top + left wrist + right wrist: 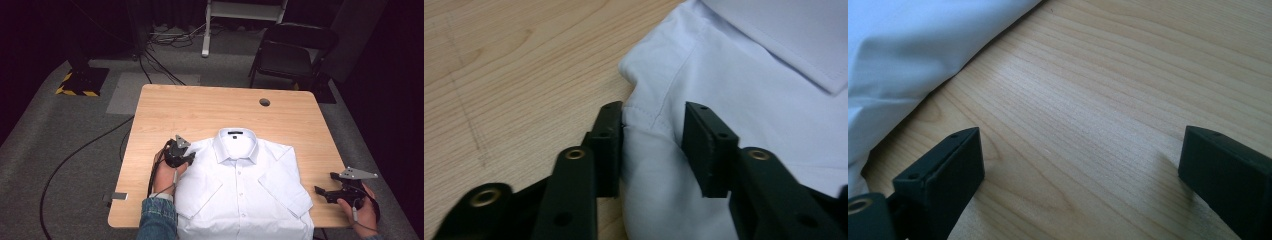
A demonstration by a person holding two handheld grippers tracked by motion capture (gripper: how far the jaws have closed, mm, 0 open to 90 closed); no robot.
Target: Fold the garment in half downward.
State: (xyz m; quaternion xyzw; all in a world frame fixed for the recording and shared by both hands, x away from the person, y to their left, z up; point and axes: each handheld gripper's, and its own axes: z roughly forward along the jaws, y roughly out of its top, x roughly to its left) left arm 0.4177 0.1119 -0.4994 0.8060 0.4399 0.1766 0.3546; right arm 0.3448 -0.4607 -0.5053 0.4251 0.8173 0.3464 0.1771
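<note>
A white short-sleeved shirt (245, 185) lies buttoned and face up on the wooden table (200, 105), collar towards the far side, sleeves folded in over the chest. My left gripper (189, 157) rests at the shirt's left shoulder. In the left gripper view its jaws (651, 140) stand partly open astride the shoulder seam of the shirt (749, 75), the left jaw against the fabric's edge. My right gripper (321, 192) hovers just off the shirt's right hem side. Its jaws (1083, 165) are wide open over bare wood, with the shirt (898, 50) to their left.
A round cable hole (264, 102) sits in the table's far right part. A black chair (290, 50) stands behind the table, and cables (85, 150) run over the floor at left. A small grey tag (116, 196) hangs at the table's left front edge.
</note>
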